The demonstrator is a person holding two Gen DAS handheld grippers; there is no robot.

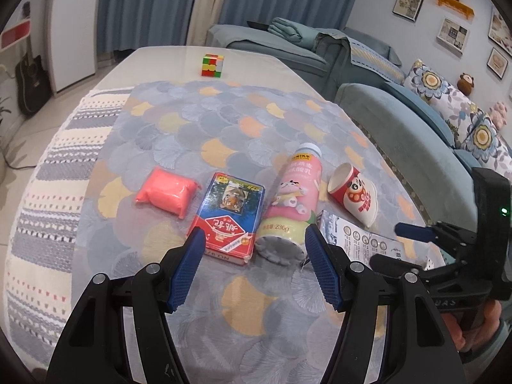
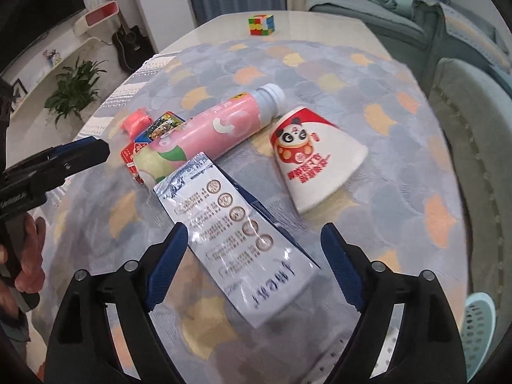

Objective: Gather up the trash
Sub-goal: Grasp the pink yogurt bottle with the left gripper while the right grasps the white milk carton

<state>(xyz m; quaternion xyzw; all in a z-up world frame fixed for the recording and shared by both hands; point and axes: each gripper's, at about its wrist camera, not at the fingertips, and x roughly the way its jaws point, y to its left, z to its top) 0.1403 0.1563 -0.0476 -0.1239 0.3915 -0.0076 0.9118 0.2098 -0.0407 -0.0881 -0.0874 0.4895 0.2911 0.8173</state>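
Left gripper [image 1: 254, 249] sits low centre of the left wrist view, jaws spread and clamping nothing; base of the pink bottle [image 1: 292, 206] lies between the blue pads [image 1: 188, 265], no pad pressing on it. Bottle lies on its side, cap toward upper right. Left of it, touching or just beside, the blue-and-red card box [image 1: 228, 216] lies flat; further left the pink packet [image 1: 166, 193], apart from the box. Right of the bottle a squashed paper cup [image 1: 353, 193] with panda print lies on its side, near but not touching the bottle. White printed pouch [image 1: 358, 240] pokes out at lower right, just beside the bottle base. All of it sits on the patterned cloth [image 1: 224, 121] over the table; Rubik's cube [image 1: 212, 65] alone at upper centre, well apart. Right wrist view: right gripper [image 2: 254, 256] low centre, jaws released wide, the pouch [image 2: 243, 243] lying flat between them; left pad [image 2: 166, 265] is at the pouch edge, contact unclear, right pad clear of it. Pouch's far end reaches the bottle [image 2: 208, 128]. Cup [image 2: 313, 166] upper right of the pouch, apart. Left gripper and a hand [image 2: 28, 256] show at the left edge. Teal basket [image 2: 480, 326] at lower right edge, off the table
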